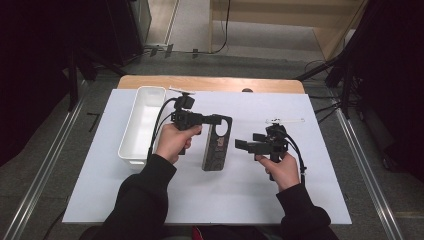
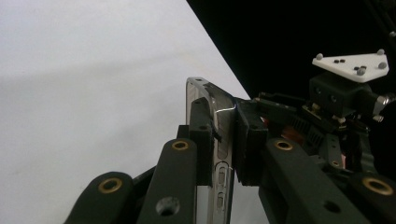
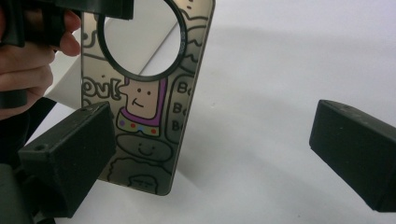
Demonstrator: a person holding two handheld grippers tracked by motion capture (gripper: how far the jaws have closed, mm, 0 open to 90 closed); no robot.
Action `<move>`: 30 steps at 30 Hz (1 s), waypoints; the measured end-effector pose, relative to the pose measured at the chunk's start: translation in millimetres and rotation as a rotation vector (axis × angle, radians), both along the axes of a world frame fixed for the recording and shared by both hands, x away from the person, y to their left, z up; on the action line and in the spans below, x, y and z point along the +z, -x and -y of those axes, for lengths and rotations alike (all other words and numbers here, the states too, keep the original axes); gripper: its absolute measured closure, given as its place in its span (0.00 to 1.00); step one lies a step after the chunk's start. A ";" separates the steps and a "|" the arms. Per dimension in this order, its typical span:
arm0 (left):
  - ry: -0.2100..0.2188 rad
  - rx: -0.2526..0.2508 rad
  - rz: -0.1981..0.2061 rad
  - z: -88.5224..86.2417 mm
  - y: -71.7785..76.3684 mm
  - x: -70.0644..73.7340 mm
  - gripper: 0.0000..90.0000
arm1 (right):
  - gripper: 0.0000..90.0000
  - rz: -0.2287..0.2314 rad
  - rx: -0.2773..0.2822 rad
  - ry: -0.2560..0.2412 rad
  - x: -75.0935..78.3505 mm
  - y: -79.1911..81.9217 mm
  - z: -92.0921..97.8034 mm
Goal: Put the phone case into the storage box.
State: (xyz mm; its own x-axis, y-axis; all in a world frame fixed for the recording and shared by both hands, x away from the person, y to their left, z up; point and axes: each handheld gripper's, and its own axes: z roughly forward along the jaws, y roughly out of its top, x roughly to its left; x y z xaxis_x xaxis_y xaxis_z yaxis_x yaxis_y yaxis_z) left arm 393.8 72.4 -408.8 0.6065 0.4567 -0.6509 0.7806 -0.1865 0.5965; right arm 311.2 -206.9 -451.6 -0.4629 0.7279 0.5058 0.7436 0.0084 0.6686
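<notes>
White table sheet (image 1: 250, 190): left gripper (image 2: 219, 140) clamps the phone case (image 1: 216, 142) by its top edge, apparently lifted; right gripper (image 3: 210, 154), jaws wide, should close squarely on the lower edge.

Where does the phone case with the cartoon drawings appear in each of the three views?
High view: phone case at table centre, top end held by the left gripper.
Left gripper view: edge-on between the jaws.
Right gripper view: upper left, drawings facing the camera.
Shared landmark: the white table cover.
</notes>
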 end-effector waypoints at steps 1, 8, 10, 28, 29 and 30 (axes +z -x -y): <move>0.004 -0.003 -0.003 -0.1 0.3 -0.6 0.89 | 0.00 0.005 -0.008 0.011 0.1 0.5 -0.6; 0.023 -0.033 0.003 1.1 4.4 -5.4 0.89 | 0.00 0.012 -0.003 -0.003 0.5 2.2 -0.3; 0.034 -0.038 -0.002 1.2 6.1 -8.0 0.89 | 0.00 0.018 0.003 -0.015 1.3 2.4 0.6; 0.095 -0.126 0.027 -2.3 20.9 -9.3 0.88 | 0.09 0.038 0.009 -0.015 1.1 4.0 -3.9; 0.104 -0.128 0.021 -2.7 20.6 -10.0 0.88 | 0.09 0.040 0.014 -0.023 1.4 4.1 -4.1; 0.114 -0.131 0.013 -3.2 20.2 -11.3 0.88 | 0.09 0.045 0.020 -0.031 1.4 4.1 -4.5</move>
